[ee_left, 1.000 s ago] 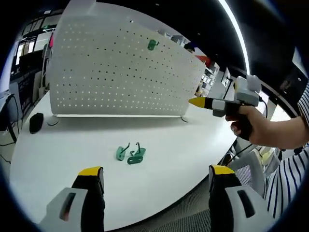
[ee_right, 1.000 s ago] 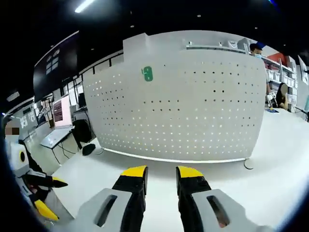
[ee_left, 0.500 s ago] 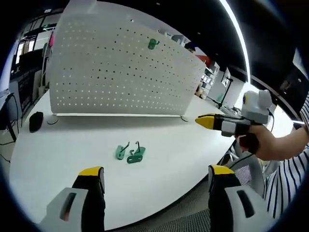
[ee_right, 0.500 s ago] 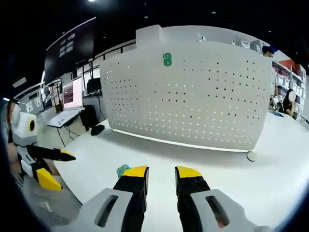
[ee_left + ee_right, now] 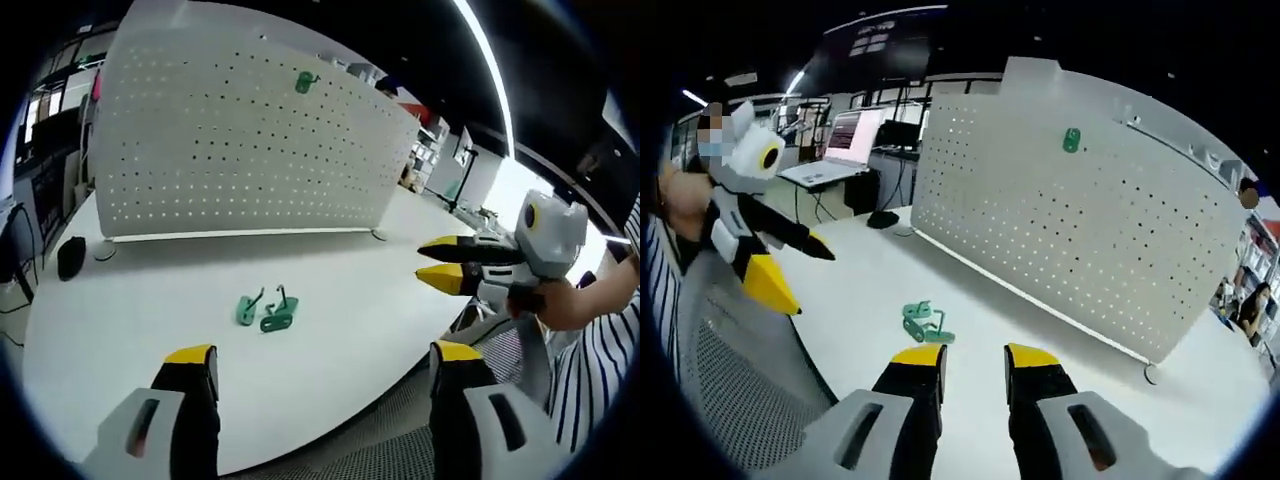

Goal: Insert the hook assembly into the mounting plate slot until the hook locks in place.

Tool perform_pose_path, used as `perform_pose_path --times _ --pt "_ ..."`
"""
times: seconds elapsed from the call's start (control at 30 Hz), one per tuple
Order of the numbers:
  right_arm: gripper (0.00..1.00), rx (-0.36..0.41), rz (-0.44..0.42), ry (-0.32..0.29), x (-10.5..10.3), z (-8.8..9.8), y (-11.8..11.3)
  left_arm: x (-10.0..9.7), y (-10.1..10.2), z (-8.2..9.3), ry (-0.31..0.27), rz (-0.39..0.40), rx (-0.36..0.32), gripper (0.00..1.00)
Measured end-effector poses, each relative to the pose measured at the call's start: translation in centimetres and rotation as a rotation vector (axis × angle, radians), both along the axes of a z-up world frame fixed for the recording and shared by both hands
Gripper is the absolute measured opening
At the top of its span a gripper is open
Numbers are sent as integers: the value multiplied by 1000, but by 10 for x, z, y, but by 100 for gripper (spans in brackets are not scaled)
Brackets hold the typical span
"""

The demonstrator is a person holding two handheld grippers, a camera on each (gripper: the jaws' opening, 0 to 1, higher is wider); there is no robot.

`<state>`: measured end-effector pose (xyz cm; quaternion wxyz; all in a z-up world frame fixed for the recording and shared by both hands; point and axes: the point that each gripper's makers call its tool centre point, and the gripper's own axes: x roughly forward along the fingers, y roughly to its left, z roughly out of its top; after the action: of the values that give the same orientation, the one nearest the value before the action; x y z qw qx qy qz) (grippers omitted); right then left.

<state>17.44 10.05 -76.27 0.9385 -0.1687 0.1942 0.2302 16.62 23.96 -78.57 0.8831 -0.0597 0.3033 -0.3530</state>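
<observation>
Approach is the step in hand: left gripper [image 5: 315, 365] has its fingers wide apart and empty. Two green hooks [image 5: 267, 310] lie on the white table [image 5: 150, 300], before the pegboard [image 5: 240, 150]. Right gripper [image 5: 975, 365], fingers nearly together and empty, must probably open to grasp one. No readable writing.

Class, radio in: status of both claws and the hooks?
Left claw open, empty. Right claw nearly closed, empty. Two green hooks loose on table; one hook on pegboard. Nothing in the way.
</observation>
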Motion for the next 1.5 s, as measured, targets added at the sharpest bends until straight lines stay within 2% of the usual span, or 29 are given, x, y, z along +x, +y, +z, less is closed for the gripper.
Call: perform_pose_path --times 0.13,0.3,0.63,0.77,0.93,1.07,1.27,1.37,1.5 --pt "21 -57 42 -5 -6 -5 2 0 0 -1 4 -2 6 89" --pt "21 -43 68 11 -9 -5 7 -1 0 -3 14 -5 9 89" --pt "21 2 103 104 4 -22 22 0 1 -5 21 0 13 88" --pt "21 3 150 172 11 -36 32 1 2 -6 24 5 13 87" --pt "21 10 182 227 26 -49 41 2 3 -6 29 18 8 87" --pt "21 -21 216 267 41 -61 48 6 8 -6 32 45 6 87" --pt "21 -22 264 309 65 -69 59 7 9 -7 33 56 12 87" --pt "18 -65 321 332 73 -76 65 8 10 -8 30 59 19 86" --pt "14 -53 325 361 87 -84 70 8 11 -8 33 66 15 85"
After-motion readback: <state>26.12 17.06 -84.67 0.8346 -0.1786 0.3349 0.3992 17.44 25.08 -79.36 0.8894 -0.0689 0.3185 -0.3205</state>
